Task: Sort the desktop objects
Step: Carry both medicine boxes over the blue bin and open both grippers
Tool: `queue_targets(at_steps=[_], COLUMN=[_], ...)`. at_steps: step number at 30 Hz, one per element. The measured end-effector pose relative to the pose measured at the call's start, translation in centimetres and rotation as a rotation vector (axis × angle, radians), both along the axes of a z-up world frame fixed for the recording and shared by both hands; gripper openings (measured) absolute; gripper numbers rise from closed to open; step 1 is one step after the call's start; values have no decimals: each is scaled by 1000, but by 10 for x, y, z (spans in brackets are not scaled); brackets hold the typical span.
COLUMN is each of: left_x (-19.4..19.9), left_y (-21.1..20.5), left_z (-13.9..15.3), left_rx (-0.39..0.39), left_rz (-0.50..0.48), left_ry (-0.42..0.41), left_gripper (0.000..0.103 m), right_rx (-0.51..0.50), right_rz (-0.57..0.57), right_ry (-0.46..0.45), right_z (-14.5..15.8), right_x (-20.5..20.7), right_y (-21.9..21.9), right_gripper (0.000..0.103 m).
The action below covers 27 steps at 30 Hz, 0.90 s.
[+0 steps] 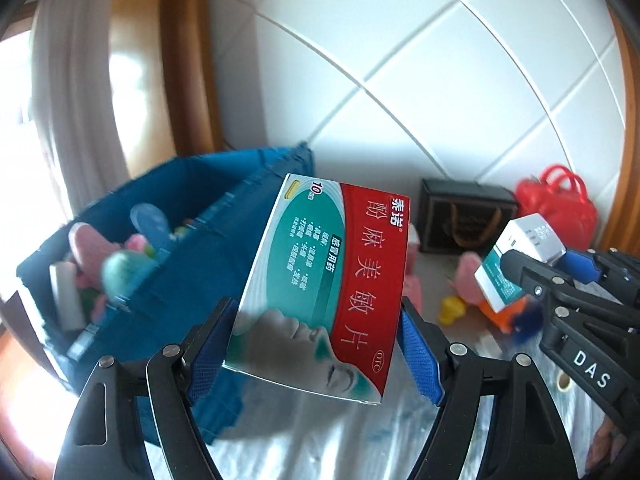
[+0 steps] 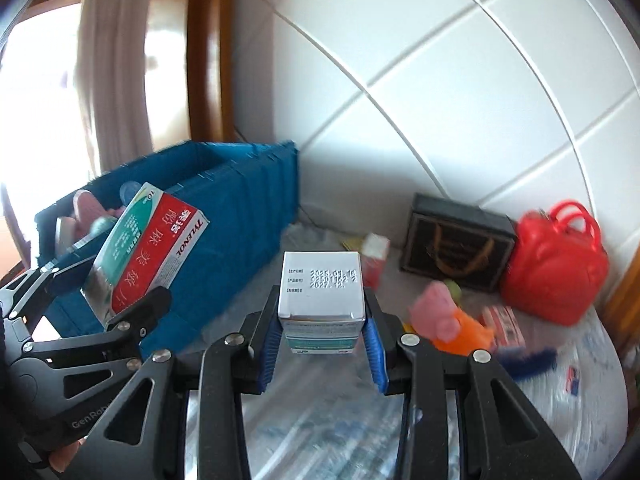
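My left gripper [image 1: 316,344] is shut on a red and teal Tylenol medicine box [image 1: 324,284], held in the air beside the blue storage bin [image 1: 180,280]. The same box [image 2: 148,256] and left gripper [image 2: 112,296] show at the left of the right wrist view. My right gripper [image 2: 322,344] is shut on a small white and teal medicine box [image 2: 322,292], held above the table. It also shows in the left wrist view [image 1: 520,256], with the right gripper [image 1: 548,268] at the right edge.
The blue bin [image 2: 224,216] holds several toys and items. On the plastic-covered table [image 2: 320,420] lie a pink and orange pig toy [image 2: 448,320], a blue brush [image 2: 528,360], small red boxes [image 2: 504,324], a black bag [image 2: 456,252] and a red handbag [image 2: 556,268] against the white tiled wall.
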<state>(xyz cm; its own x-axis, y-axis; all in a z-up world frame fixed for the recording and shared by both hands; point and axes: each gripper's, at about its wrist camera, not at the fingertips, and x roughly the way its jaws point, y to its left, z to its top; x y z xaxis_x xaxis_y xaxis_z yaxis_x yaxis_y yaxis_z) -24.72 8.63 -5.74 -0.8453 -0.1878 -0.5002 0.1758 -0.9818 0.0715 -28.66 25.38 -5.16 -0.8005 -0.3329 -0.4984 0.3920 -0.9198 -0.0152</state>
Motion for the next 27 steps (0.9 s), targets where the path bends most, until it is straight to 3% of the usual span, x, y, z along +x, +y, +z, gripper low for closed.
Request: queue_targets(at_steps=[9,19,24,25,27], left_x=[35,37,17,14,10], left_y=[-114,-226,-262,-267,-274], left_z=[53,60,47,44,37], left_rx=[-10,-19,24,32,45], left_rz=[193,352,388,395,392], left_ry=[105,89,58,49,34], left_gripper=[78,78,80,82,86], right_rx=[-85,-111,-75,-67,-54], right_rz=[189,354,336,326,306], right_ry=[106,148,83,75,69], right_z=[53,69,56,54,52], right_x=[10,9,-23,-27,-33], right_y=[-112,-243,-293,-296,-303], right_gripper=[37,37,38,42,85])
